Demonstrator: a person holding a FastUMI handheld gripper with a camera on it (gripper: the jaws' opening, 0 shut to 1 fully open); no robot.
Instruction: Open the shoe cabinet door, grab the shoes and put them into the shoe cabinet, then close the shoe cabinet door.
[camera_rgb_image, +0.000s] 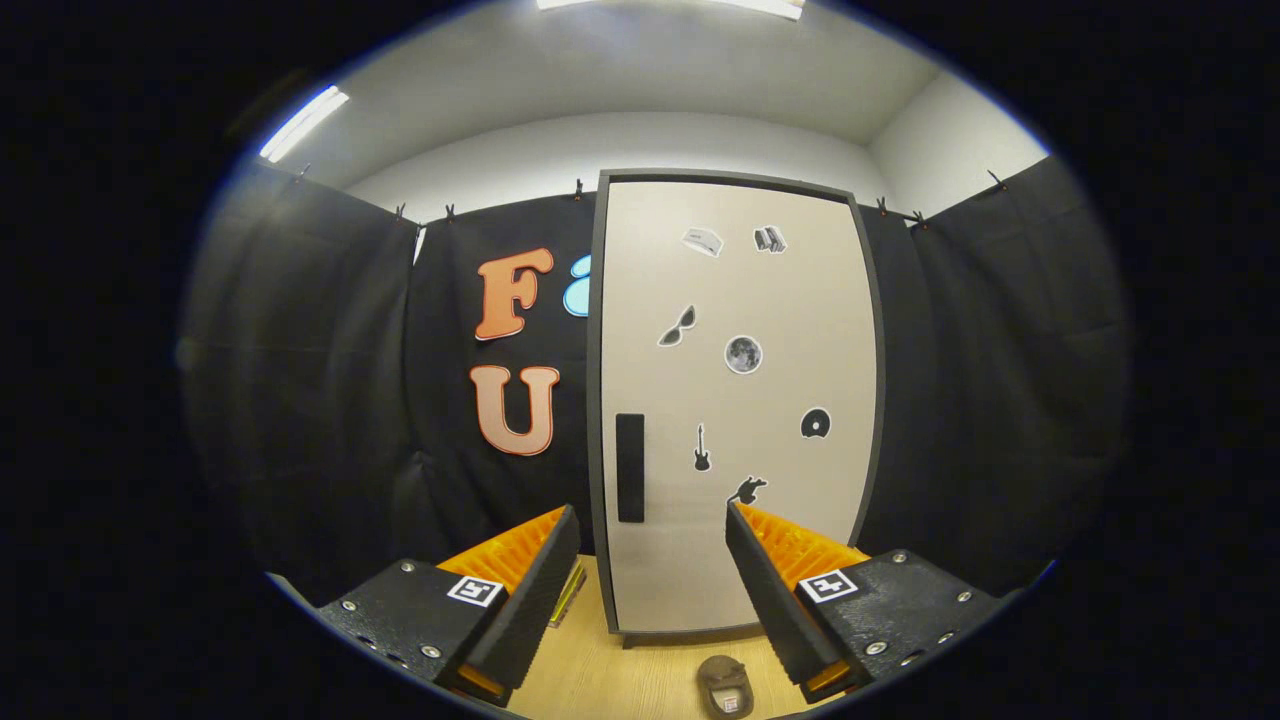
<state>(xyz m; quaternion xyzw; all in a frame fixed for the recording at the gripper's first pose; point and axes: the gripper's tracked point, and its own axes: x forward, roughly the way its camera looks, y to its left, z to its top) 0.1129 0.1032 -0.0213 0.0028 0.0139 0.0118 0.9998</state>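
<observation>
The hand-held gripper (652, 520) hangs with its two fingers spread wide apart and nothing between them; through the gap shows the lower part of the shoe cabinet door (740, 400). There is one shoe cabinet, standing upright on the wooden floor (620, 680) against the black cloth wall (1000, 400), and its single pale door is shut, framed by a dark edge. One dark vertical handle (630, 467) sits on the door near its left edge, low down, just beyond the tip of the left finger (530, 590). Seven small stickers are scattered over the door: two near the top, a pair of sunglasses (678, 327) and a round moon (743, 354) at mid height, a guitar (702, 448) and a disc (815, 424) lower, and one dark shape (747, 489) just above the tip of the right finger (775, 590). One shoe (725, 686), brownish, lies on the floor in front of the cabinet's bottom edge, between the two fingers and close to the right one; it is small in view and its details are hard to make out. A yellowish object (568, 592) lies at the cabinet's lower left corner, partly hidden behind the left finger; what it is cannot be told. Two ceiling lights (303, 122) glow above the cloth wall.
</observation>
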